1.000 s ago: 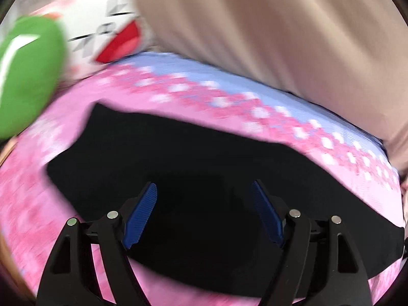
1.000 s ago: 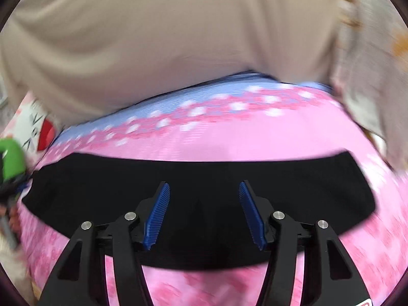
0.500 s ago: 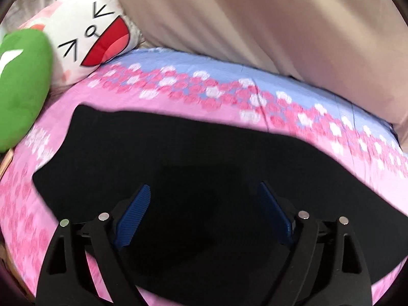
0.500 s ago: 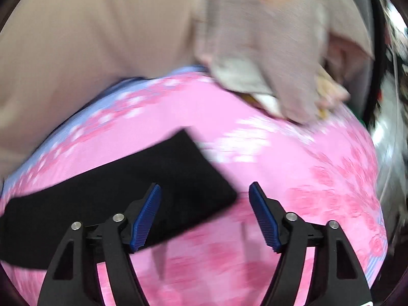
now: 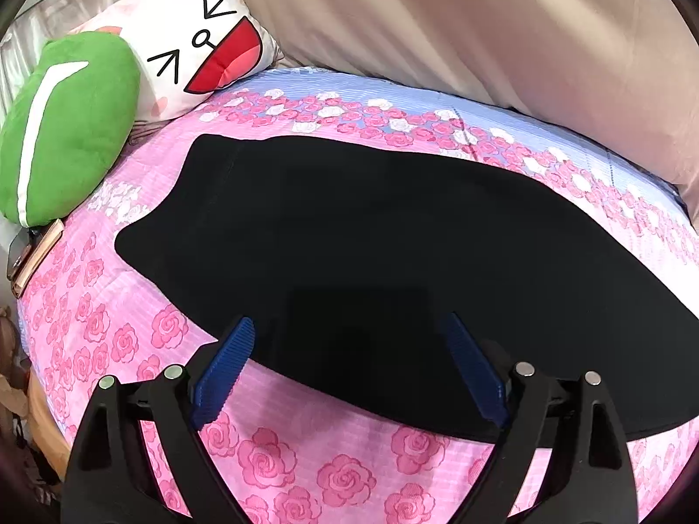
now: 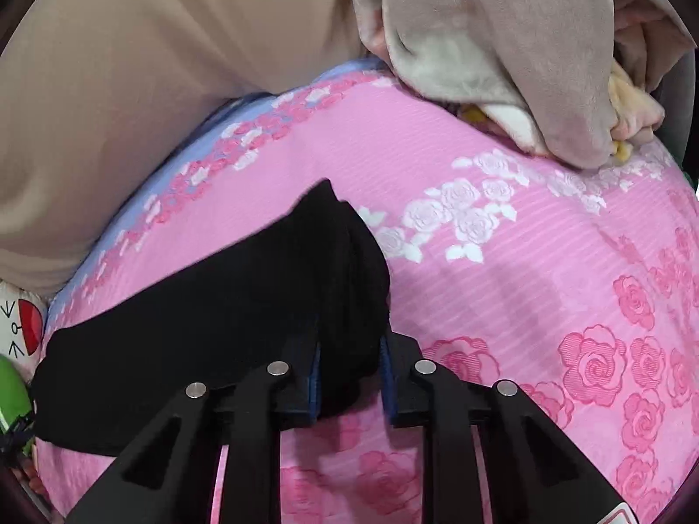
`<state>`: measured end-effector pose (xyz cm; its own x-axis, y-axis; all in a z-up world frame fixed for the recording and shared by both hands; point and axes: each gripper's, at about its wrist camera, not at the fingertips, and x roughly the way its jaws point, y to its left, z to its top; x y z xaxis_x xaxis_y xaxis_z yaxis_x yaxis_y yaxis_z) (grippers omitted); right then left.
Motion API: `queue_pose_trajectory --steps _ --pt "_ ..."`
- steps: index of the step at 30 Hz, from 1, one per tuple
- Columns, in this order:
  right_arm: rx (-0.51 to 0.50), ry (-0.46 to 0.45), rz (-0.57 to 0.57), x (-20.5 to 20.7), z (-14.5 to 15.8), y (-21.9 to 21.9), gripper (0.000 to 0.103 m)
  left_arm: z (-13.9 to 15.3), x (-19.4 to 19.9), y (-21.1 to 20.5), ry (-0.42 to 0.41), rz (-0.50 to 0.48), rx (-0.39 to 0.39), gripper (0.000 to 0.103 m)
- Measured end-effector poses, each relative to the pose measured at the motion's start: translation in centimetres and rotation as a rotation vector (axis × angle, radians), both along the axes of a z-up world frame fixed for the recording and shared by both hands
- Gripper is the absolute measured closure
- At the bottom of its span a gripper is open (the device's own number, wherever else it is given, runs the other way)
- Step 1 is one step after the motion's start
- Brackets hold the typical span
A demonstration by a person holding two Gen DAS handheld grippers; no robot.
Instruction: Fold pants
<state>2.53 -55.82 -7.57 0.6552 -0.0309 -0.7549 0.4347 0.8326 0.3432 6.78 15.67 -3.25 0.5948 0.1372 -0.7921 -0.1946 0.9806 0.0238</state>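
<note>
Black pants [image 5: 393, 253] lie flat on the bed [image 5: 131, 305]. Right gripper [image 6: 351, 375]: fingers just closed, pinching the bunched pant end between them. Left gripper [image 5: 349, 371]: fingers spread wide, nothing gripped, pants ahead and beneath.

pants [image 5: 393, 240]: lie flat on the bedspread [image 5: 271, 449], running from far left to near right in the left wrist view
left gripper [image 5: 349, 367]: above the near edge of the pants, a finger on either side of that edge
right gripper [image 6: 349, 375]: at the pants' right end, which bunches up between its fingers
pillow [image 5: 205, 48]: far left, beyond the pants
cushion [image 5: 65, 126]: left of the pillow, touching it
blanket [image 6: 502, 43]: far right on the bedspread
</note>
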Motion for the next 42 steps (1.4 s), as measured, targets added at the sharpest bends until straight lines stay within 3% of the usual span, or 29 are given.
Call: queue_pose_trajectory --steps 6,11,18,22,24,26,29,35,37,38,40,42 --pt "0.012 -0.206 0.188 1.4 8.7 8.1 0.083 0.2 -0.8 1.6 -0.019 0.000 -0.036 0.015" --pt "-0.001 -0.250 0.456 5.4 12.3 20.4 0.082 0.0 -1.8 4.4 -0.034 0.013 -0.082 0.015" --pt "0.010 -0.123 0.742 9.8 7.7 36.4 0.079 0.4 -4.1 10.9 -0.063 0.113 -0.129 0.015" --pt "-0.038 0.029 0.851 10.6 2.3 42.5 0.061 0.1 -5.0 13.5 -0.070 0.162 -0.138 0.015" --pt "-0.093 0.025 0.846 9.3 2.0 43.6 0.056 0.0 -5.1 14.0 -0.067 0.165 -0.140 0.015" --pt "-0.138 -0.019 0.828 7.6 3.9 43.4 0.055 -0.2 -5.2 14.4 -0.069 0.168 -0.145 0.015" --pt "-0.211 -0.075 0.775 5.6 5.9 42.4 0.035 -0.5 -5.1 14.5 -0.069 0.170 -0.167 0.014" --pt "-0.277 -0.011 0.852 5.3 4.2 45.2 0.035 -0.6 -4.0 11.7 -0.075 0.084 -0.214 0.014" --pt "-0.290 0.020 0.873 5.8 2.6 46.5 0.050 -0.4 -4.0 10.4 -0.074 0.041 -0.210 0.014" --pt "-0.304 0.034 0.870 6.1 2.1 46.8 0.076 -0.3 -4.0 9.9 -0.076 0.023 -0.207 0.014" --pt "-0.319 0.021 0.833 6.6 1.7 46.9 0.086 -0.1 -4.2 9.3 -0.078 -0.003 -0.201 0.014" --pt "-0.282 0.012 0.783 7.0 2.6 47.0 0.088 0.0 -4.4 9.3 -0.079 -0.014 -0.199 0.014"
